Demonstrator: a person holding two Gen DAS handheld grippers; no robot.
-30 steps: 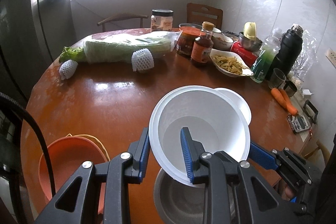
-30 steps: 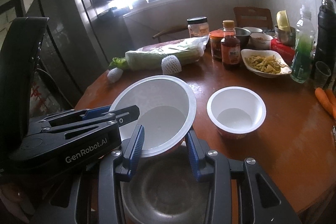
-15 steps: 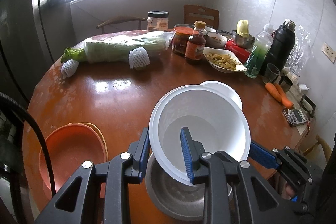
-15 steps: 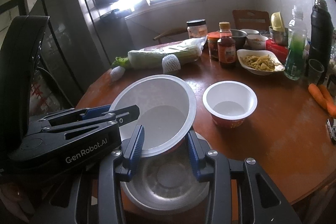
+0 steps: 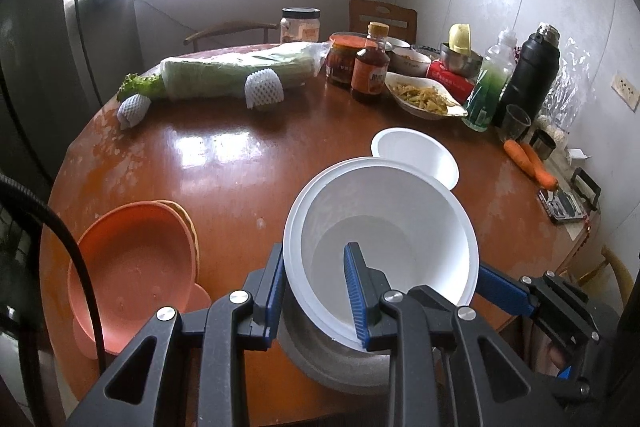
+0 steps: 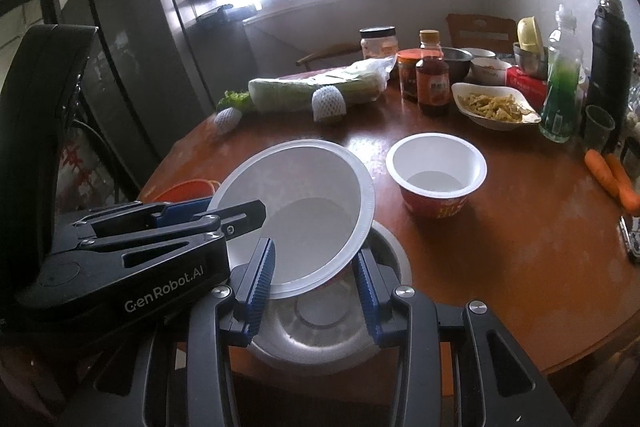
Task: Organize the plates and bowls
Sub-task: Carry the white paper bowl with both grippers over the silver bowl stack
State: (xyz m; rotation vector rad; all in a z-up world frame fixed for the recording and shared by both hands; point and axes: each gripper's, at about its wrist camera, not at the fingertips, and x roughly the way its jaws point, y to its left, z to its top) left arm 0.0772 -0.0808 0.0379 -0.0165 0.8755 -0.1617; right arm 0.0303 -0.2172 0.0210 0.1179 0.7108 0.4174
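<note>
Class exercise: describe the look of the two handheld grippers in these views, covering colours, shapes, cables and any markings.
Both grippers are black plastic frames with triangular cut-outs and silver round bolts. The left gripper and right gripper carry blue ribbed finger pads. White "GenRobot.AI" lettering marks the left gripper's body. A black cable curves past at the left. No sleeves show.

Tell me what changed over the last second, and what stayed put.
Both tools rose and drew back, lifting the large white bowl off the steel bowl, which now shows far more beneath it. The left tool keeps pinching the near rim; the right tool still straddles the other side. The small white bowl and orange plates stayed put.
</note>
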